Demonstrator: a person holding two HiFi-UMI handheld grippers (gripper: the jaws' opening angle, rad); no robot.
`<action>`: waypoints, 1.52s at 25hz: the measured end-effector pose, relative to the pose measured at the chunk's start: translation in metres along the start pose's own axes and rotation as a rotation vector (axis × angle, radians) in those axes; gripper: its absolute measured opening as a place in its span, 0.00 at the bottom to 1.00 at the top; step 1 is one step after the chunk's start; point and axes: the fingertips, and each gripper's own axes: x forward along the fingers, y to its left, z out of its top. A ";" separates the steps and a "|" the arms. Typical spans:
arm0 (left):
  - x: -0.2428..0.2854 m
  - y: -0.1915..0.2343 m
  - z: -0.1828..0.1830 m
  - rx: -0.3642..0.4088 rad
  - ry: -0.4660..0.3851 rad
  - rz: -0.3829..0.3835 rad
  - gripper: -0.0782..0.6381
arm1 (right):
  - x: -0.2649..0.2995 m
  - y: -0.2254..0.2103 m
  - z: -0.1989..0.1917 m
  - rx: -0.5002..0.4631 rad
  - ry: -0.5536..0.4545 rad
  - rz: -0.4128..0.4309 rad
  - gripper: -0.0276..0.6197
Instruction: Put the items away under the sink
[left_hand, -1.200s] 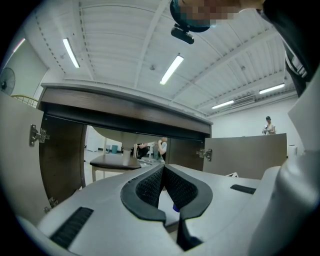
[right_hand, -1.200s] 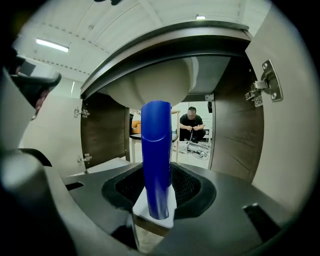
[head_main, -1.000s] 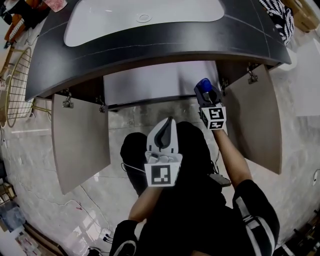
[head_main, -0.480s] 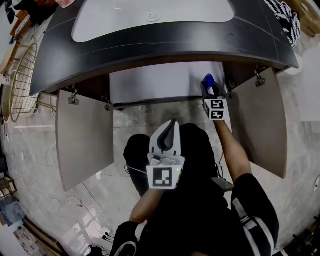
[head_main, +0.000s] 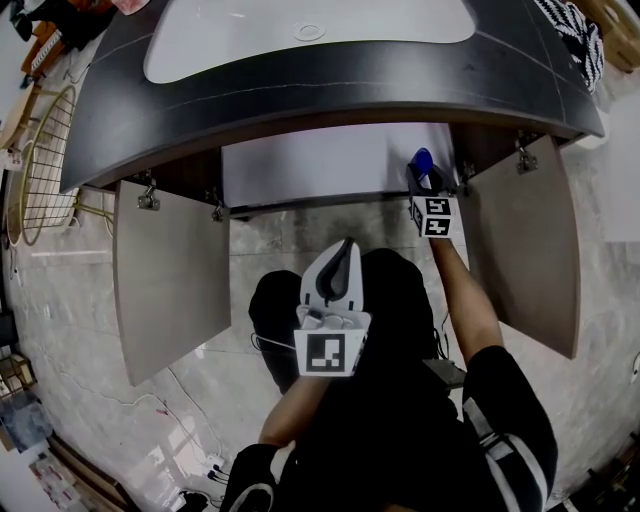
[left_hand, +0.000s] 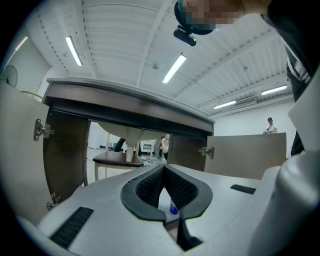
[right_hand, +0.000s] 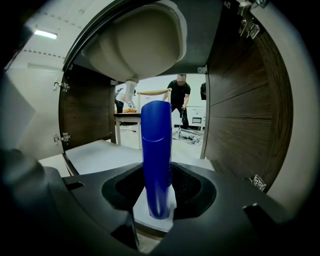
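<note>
Right gripper (head_main: 424, 180) is clamped on the upright blue bottle (right_hand: 156, 150), long axis vertical, at the right front of the white cabinet floor (head_main: 320, 165) under the sink (head_main: 300, 40); left gripper (left_hand: 163, 172) has its jaws together, holds nothing and is farther back.

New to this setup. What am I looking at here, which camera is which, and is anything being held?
No robot: a person holds tongs in each hand. One picture comes from a head camera looking down on the sink counter and its open cabinet doors. The other two come from cameras riding on the tongs. The white left tongs are shut on nothing, held back. The black right tongs grip a blue bottle at the cabinet opening, above its white shelf, under the basin.
</note>
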 end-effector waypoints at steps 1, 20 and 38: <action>0.000 0.001 0.000 -0.001 -0.002 -0.001 0.13 | 0.002 0.000 -0.001 0.001 0.003 -0.002 0.28; 0.003 0.005 -0.011 -0.016 0.008 -0.029 0.13 | 0.001 -0.004 -0.023 0.056 0.066 -0.030 0.29; 0.036 0.000 -0.005 -0.052 0.058 -0.109 0.13 | -0.056 0.001 -0.052 0.149 0.248 -0.048 0.22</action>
